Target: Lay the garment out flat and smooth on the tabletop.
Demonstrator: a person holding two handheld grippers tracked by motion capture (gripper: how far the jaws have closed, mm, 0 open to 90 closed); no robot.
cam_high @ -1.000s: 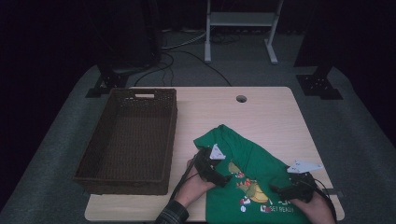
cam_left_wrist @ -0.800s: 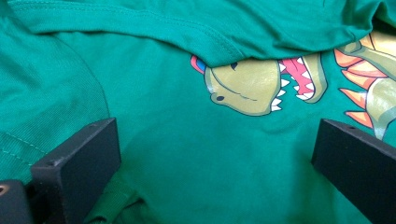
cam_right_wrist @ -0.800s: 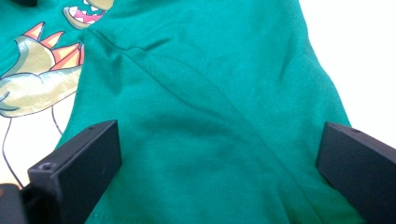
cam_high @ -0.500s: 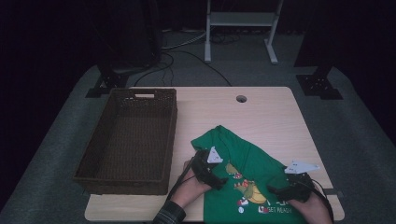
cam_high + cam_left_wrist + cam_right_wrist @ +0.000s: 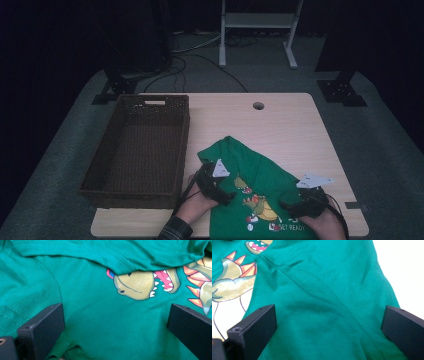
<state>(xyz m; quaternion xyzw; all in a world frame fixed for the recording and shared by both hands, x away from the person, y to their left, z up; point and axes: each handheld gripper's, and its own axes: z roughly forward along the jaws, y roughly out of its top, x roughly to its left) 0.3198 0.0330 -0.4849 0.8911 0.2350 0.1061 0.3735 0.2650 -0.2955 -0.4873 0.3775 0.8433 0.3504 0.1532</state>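
step: gather green shirt | my left gripper and right gripper fingers apart over cloth | advice: pinch one layer near each edge, lift evenly

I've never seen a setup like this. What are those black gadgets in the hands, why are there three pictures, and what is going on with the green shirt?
A person sits at a wooden table and holds a hand-operated clamp in each hand: the left gripper and the right gripper. The wide picture comes from a camera fixed above the table. The two close-ups come from small cameras riding on the grippers; the black blocks at their lower edges are each tool's own two jaws. On the table lie a green T-shirt printed with a cartoon dinosaur and, to its left, a brown wicker basket. Both grippers hover over the shirt with jaws spread wide, so nothing is held.
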